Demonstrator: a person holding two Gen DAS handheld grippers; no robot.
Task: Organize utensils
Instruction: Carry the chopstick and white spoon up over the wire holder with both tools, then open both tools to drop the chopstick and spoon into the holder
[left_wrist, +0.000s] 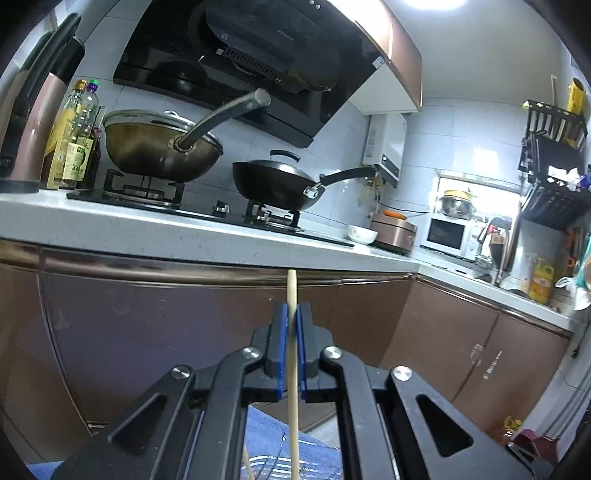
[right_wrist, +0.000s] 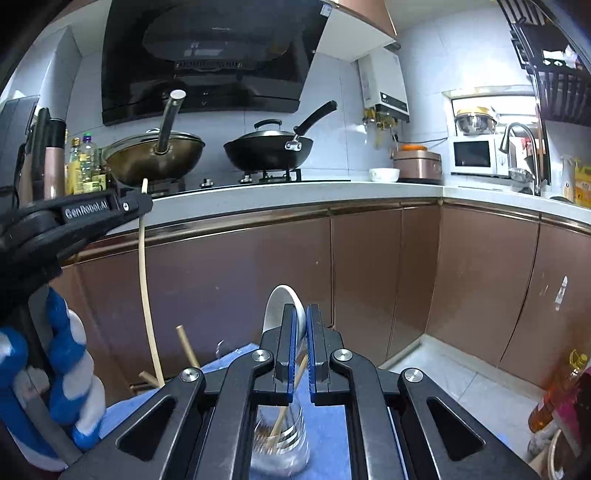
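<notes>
Left gripper (left_wrist: 291, 321) has its fingers clamped on one wooden chopstick (left_wrist: 293, 369), held upright. Right gripper (right_wrist: 302, 332) has its fingers pinched on a white spoon (right_wrist: 277, 306). Below it, a glass jar (right_wrist: 280, 435) already holds chopsticks on the blue cloth (right_wrist: 332, 424). Both pieces look yet to go in; another stick (right_wrist: 186, 349) waits beyond.

Place: home kitchen.
Cooking: gas hob (right_wrist: 236, 181) on a pale worktop (right_wrist: 295, 197), carrying a brass-coloured wok (right_wrist: 155, 157) and a lidded black wok (right_wrist: 267, 149).
Overhead: black range hood (right_wrist: 207, 55).
Storage: brown cabinet doors (right_wrist: 365, 273) below.
Appliances: white microwave (right_wrist: 476, 155), rice cooker (right_wrist: 417, 164).
Water: curved tap (right_wrist: 522, 147).
Supplies: oil bottles (left_wrist: 75, 140).
</notes>
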